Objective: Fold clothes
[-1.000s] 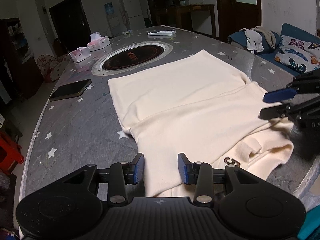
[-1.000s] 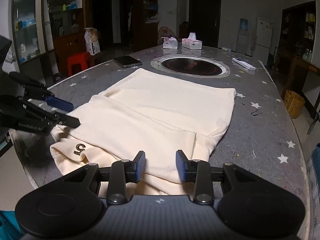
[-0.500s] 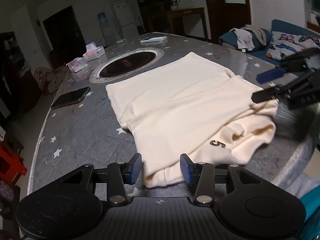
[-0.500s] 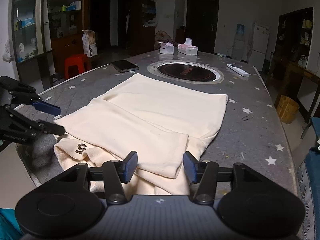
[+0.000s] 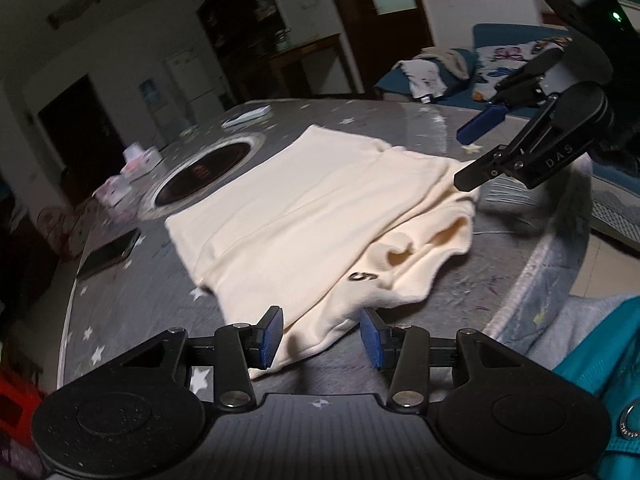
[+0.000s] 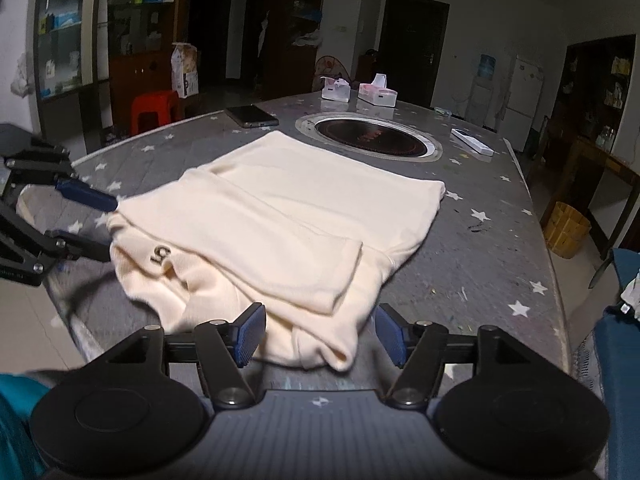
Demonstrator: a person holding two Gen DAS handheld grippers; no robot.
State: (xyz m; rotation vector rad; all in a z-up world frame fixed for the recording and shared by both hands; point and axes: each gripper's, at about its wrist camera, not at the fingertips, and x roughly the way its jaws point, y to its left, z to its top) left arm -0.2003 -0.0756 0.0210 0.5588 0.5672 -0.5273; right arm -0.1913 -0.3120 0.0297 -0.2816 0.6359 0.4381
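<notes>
Both claws, left gripper (image 5: 321, 338) and right gripper (image 6: 318, 334), parted and empty, cream garment's (image 6: 280, 216) near edge between their pads.

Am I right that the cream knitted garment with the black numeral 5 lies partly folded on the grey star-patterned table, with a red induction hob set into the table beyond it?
Nearly: the hob is black glass in a silver ring, not red, as the right wrist view shows. The cream knitted garment does lie partly folded on the grey star-patterned table.
</notes>
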